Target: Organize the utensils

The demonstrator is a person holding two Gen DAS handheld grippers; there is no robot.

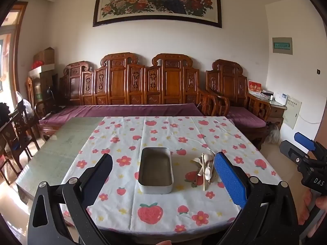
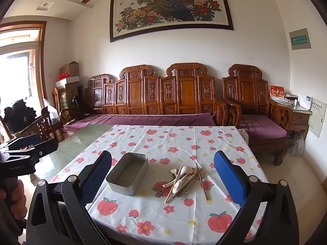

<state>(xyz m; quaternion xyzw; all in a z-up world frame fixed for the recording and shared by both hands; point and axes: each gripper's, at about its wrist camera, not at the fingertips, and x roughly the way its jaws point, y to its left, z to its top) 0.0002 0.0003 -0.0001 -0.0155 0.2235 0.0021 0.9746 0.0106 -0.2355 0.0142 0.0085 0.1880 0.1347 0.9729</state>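
Note:
An empty metal tin [image 1: 155,169] sits on the strawberry-print tablecloth [image 1: 163,208]; it also shows in the right wrist view [image 2: 127,176]. To its right lies a pile of utensils [image 1: 205,169], pale spoons, forks and chopsticks, clearer in the right wrist view [image 2: 184,180]. My left gripper [image 1: 163,161] is open and empty, held above the near table edge, facing the tin. My right gripper [image 2: 162,159] is open and empty, above the near edge, with the tin and pile between its fingers. Each gripper shows at the other view's edge [image 1: 302,151] [image 2: 26,149].
The cloth covers the right part of a glass-topped table [image 2: 77,143]. A carved wooden sofa [image 2: 155,102] with purple cushions stands behind the table, an armchair [image 2: 257,110] to its right. Dark chairs [image 1: 14,130] stand at the left.

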